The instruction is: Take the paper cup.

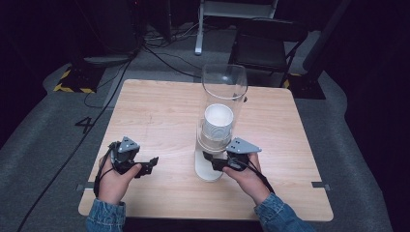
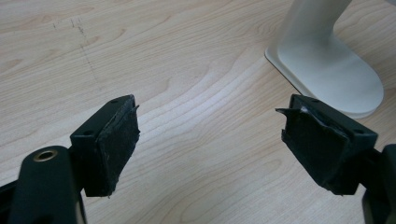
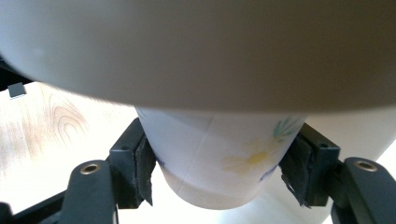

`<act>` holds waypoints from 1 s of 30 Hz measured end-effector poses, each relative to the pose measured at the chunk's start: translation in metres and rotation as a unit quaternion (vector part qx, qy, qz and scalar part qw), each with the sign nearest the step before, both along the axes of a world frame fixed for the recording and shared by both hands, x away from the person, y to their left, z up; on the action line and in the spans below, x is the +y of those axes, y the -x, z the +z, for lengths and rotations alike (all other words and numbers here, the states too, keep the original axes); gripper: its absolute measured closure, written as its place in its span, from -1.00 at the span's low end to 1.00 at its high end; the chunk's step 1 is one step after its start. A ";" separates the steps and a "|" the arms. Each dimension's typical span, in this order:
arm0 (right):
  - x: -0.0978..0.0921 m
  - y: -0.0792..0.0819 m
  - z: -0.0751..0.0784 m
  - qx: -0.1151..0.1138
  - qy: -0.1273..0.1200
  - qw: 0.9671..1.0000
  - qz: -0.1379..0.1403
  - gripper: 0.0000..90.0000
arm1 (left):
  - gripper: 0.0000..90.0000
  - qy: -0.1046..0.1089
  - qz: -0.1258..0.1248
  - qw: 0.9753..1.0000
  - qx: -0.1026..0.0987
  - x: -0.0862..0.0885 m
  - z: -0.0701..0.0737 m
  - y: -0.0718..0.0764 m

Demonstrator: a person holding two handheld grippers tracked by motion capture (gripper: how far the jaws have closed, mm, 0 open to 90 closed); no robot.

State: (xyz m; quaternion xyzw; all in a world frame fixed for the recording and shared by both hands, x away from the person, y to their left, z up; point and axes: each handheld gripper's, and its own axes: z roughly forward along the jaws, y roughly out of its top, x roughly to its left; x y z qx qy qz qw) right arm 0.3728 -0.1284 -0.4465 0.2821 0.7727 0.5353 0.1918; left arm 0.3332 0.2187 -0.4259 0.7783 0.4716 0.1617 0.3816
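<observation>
White paper cup (image 3: 219, 158) with a flower print, lowest of the stack in the clear dispenser tube (image 1: 223, 92), sits clamped between right gripper (image 3: 219, 163) pads, presumably for pulling down. Left gripper (image 2: 210, 149) idles spread wide beside it, over wooden surface (image 2: 187, 70).

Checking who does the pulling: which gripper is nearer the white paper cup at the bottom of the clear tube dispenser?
Right. The right gripper has its jaws on both sides of the white paper cup under the clear tube dispenser; the left gripper rests open on the wooden table, well aside.
</observation>
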 end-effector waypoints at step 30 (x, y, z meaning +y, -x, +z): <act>-0.006 -0.004 -0.005 -0.020 0.016 1.000 -0.005 -0.21 | -0.58 0.005 0.006 1.000 0.001 0.006 0.000 0.002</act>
